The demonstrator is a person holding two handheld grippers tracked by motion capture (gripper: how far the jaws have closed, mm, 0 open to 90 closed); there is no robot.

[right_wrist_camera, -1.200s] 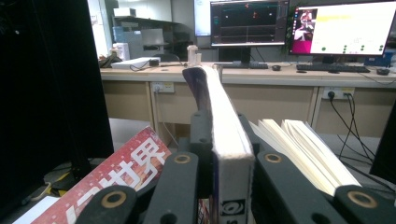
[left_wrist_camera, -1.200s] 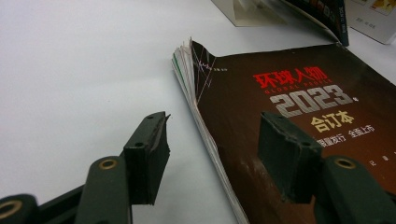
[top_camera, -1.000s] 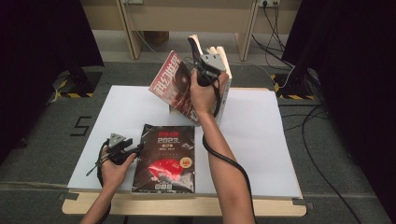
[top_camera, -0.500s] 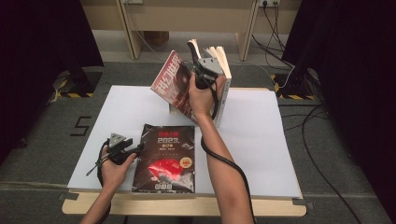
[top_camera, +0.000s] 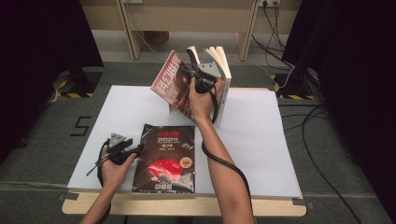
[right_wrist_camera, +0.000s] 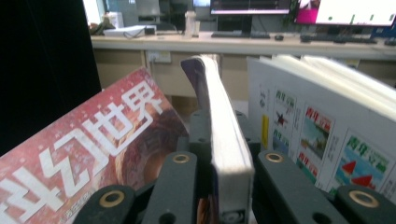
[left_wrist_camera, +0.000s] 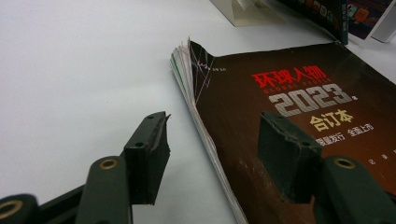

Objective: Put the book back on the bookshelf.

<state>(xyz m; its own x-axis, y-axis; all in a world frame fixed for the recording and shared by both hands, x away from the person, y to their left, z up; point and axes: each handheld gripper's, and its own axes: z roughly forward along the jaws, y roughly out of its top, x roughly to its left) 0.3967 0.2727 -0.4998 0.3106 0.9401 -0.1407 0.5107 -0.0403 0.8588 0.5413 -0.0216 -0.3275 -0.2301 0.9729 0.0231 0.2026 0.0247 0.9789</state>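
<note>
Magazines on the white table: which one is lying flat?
The dark brown 2023 magazine, flat by the open left gripper. The red-covered one leans, and the right gripper holds a thin one upright.

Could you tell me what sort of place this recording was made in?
Probably an office or lab set up for recording: a white table between dark curtains, cables on the grey carpet, and a long desk with monitors behind.

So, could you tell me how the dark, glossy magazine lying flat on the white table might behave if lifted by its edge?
The dark, glossy magazine would probably droop: its thin pages fan loosely at the corner. Its shiny cover may slip between the left gripper pads, which stand open astride its edge.
</note>
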